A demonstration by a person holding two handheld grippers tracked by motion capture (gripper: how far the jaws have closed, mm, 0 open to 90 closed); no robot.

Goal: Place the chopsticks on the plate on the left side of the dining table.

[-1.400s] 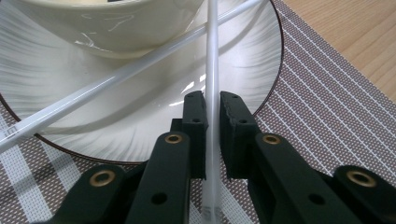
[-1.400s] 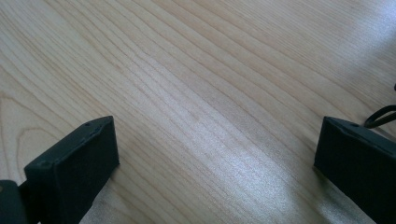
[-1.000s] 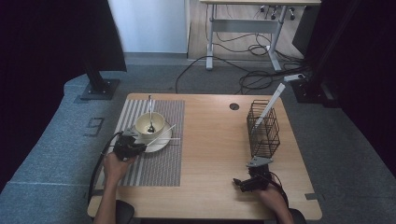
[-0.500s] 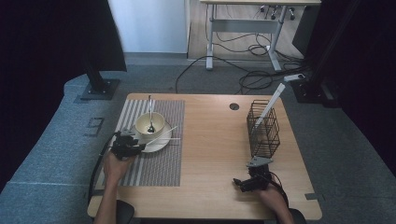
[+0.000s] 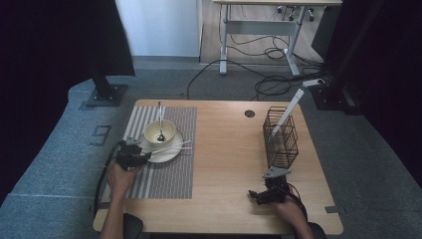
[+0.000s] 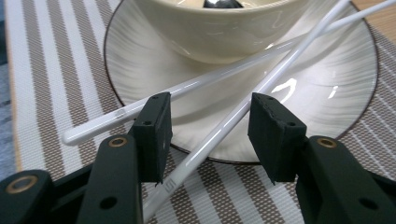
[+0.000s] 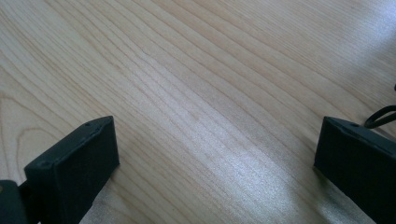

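On the left half of the wooden surface (image 5: 224,149) I see a striped mat (image 5: 166,164) carrying a plate (image 5: 169,152) with a cream bowl (image 5: 159,132) on it, a spoon (image 5: 160,119) standing in the bowl. Two white chopsticks (image 6: 224,126) lie crossed on the plate's near rim, their near ends on the mat. My left tongs (image 6: 208,133) have just been opening and now stand spread, one chopstick running between them without the pads pressing it. My right tongs (image 7: 217,154) sit spread over bare wood at the near right. A black wire basket (image 5: 280,137) stands on the right. Grey carpet (image 5: 74,164), loose cables (image 5: 268,82) and another desk's legs (image 5: 224,45) lie beyond.
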